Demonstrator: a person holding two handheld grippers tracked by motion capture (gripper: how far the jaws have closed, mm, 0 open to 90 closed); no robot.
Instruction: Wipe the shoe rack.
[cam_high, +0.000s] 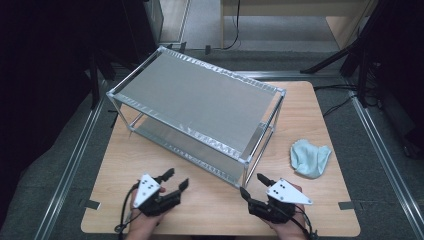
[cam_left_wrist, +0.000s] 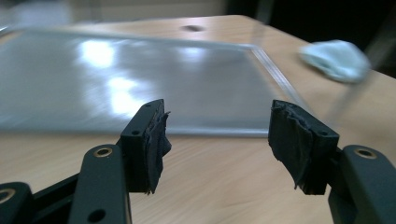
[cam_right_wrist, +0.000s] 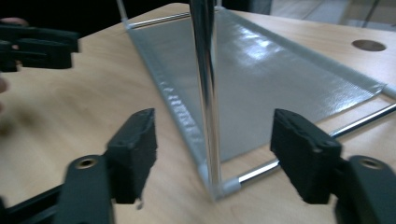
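Chrome-and-grey two-tier rack (cam_high: 200, 107) lies slantwise across the table (cam_high: 150, 210), long axis from far-left to near-right; its near corner post (cam_right_wrist: 208, 107) stands just ahead of the right hand-held gripper (cam_high: 251, 184), whose jaws gape empty, nearer than the equally wide left hand-held gripper (cam_high: 176, 178)

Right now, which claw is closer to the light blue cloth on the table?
Right. The right claw sits just left of and below the light blue cloth in the high view, with bare table between them. The left claw is farther left, beyond the shelf's near corner post.
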